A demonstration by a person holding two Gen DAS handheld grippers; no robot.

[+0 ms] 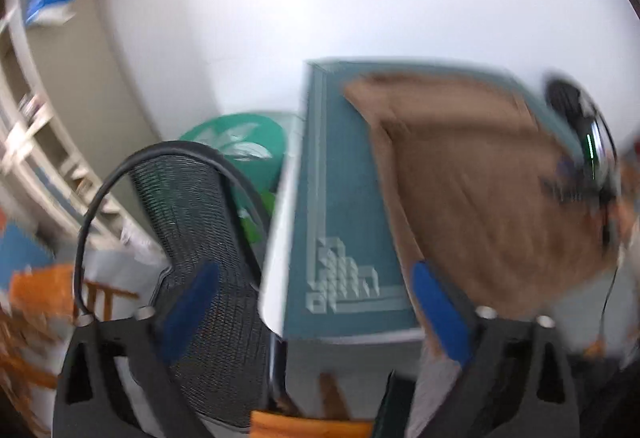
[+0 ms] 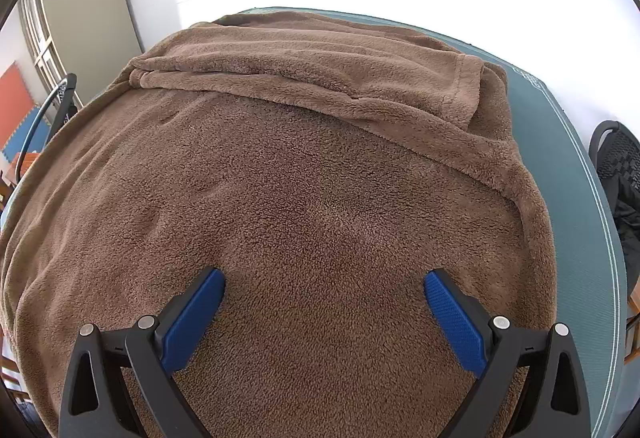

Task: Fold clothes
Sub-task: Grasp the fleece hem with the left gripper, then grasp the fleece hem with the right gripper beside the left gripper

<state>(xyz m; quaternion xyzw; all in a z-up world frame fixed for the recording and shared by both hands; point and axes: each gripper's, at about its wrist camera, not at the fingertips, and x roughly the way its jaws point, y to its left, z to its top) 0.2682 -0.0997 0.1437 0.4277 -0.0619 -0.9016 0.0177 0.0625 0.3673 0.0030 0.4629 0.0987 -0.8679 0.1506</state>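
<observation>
Brown fleece blanket (image 2: 304, 197) spread over teal cutting mat (image 2: 568, 165), folded band at twelve o'clock. Right gripper (image 2: 324, 312) nearer, jaws apart, empty, above pile. Left gripper (image 1: 316, 302) jaws apart, empty; blanket at two o'clock.

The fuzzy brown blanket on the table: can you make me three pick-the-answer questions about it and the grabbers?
1. Where does the fuzzy brown fleece blanket lie?
A. on the teal table mat
B. on the floor
C. over a chair

2. What colour are the pads of the right gripper?
A. red
B. blue
C. yellow

3. How do the jaws of the left gripper stand?
A. shut on the blanket
B. shut, empty
C. open, empty

Answers: A, teal mat shows along the blanket's edge; B, both pads are blue; C, nothing sits between the spread pads.
</observation>
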